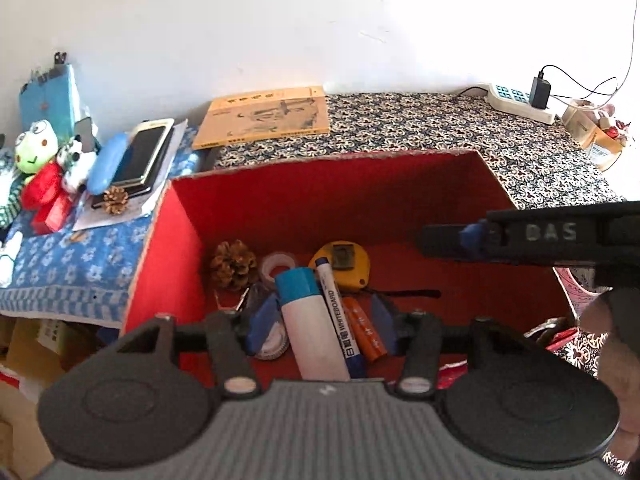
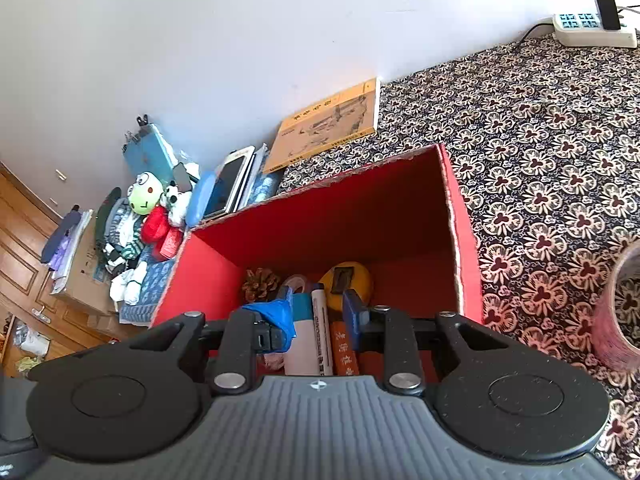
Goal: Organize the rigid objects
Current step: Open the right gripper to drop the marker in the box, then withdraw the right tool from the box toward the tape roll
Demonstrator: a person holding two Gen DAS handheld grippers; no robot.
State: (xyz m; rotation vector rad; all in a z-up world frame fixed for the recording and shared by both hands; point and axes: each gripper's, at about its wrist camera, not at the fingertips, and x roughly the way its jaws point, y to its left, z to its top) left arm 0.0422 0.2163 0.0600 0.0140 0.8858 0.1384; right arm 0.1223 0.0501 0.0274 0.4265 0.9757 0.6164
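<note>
- Left wrist view: the left gripper [image 1: 320, 322] hangs over the red box [image 1: 180, 240], fingers apart, holding nothing.
- The right gripper [image 2: 318, 318] is over the box too — fingers apart, empty.
- I think the step is filling the box.
- Next comes a new thing to grab — maybe the pinecone [image 1: 116, 199] outside, left of the box.
- In the box: one pinecone [image 1: 233, 264], one marker [image 1: 338, 316], one yellow tape measure [image 1: 346, 262], one white tube [image 1: 308, 326].
</note>
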